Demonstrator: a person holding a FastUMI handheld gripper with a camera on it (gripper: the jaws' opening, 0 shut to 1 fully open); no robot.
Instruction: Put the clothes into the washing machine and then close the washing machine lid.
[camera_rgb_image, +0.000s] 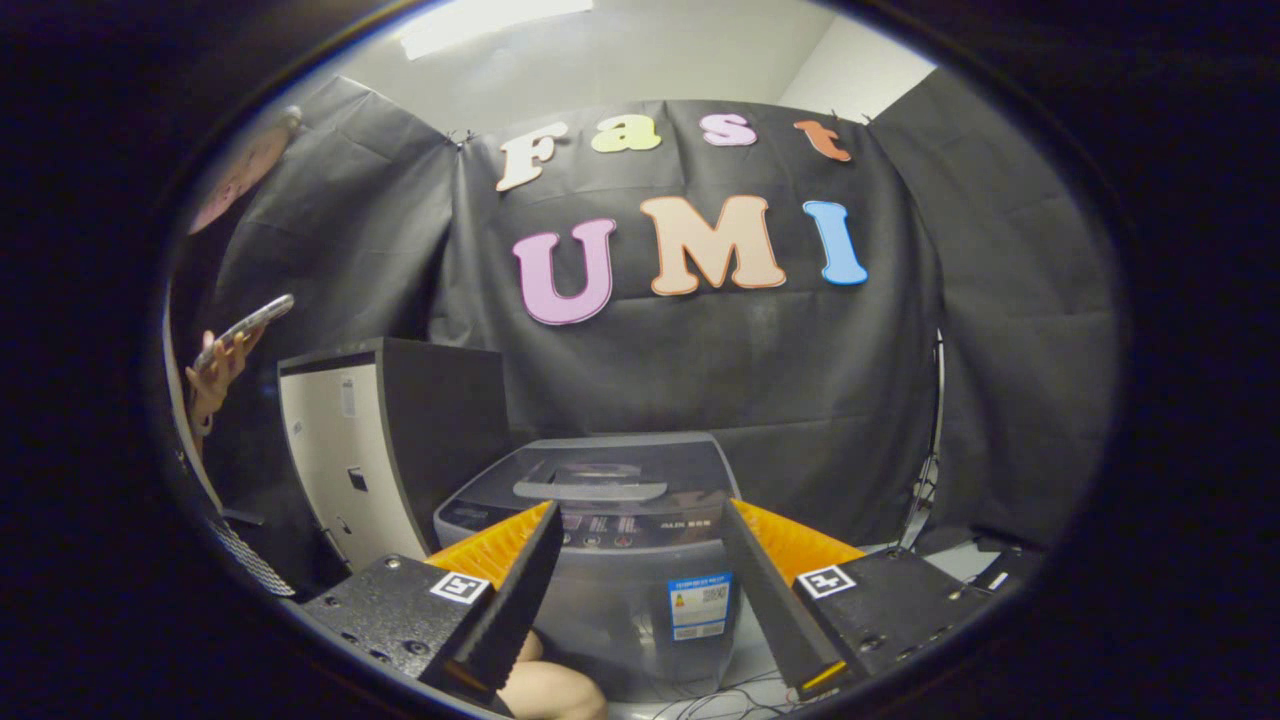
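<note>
Fingers (640, 590) spread wide, empty; washing machine (610, 560) just ahead, lid (600, 470) down, looks stiff, best gripped by its handle (590, 490).

The floor (950, 560) shows as a pale strip to the right of the washing machine (615, 560), which stands directly on it, upright, lid down. A thin tangle of cables (720, 700) lies on the floor at the machine's foot. Left of the machine, just beside it, a dark cabinet (390, 450) with a pale front panel stands. The booth's black cloth wall hangs down behind both.
</note>
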